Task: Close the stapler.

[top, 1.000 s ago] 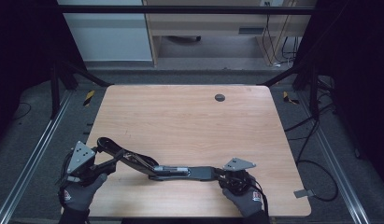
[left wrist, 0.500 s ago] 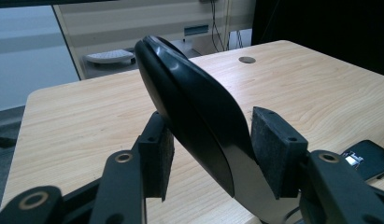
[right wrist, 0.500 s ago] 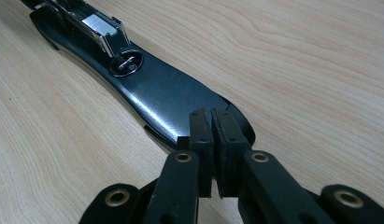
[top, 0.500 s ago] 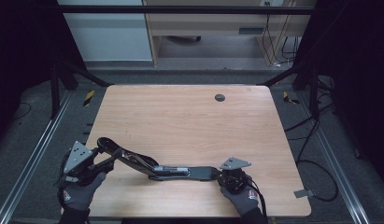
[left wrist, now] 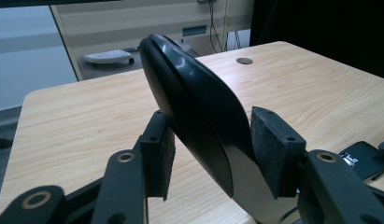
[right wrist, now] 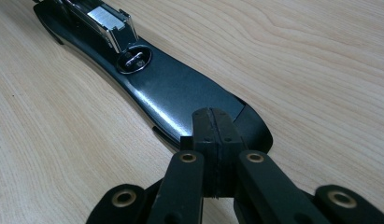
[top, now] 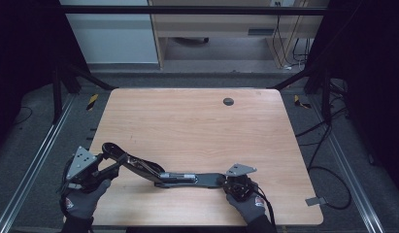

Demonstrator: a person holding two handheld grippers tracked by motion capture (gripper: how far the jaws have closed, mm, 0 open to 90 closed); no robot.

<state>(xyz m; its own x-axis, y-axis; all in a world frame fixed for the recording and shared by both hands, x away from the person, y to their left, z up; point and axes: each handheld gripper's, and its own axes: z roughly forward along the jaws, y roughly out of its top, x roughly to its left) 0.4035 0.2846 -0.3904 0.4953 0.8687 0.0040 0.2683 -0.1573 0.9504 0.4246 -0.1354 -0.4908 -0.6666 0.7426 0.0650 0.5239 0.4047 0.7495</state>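
Revealing stapler point(right wrist: 180, 93) anvil, fingers point(right wrist: 201, 140) pressed together

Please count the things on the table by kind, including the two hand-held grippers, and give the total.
Stapler, opened out flat: 1
Grippers: 2, the left gripper and the right gripper
Round grommet in the table: 1
Total: 4
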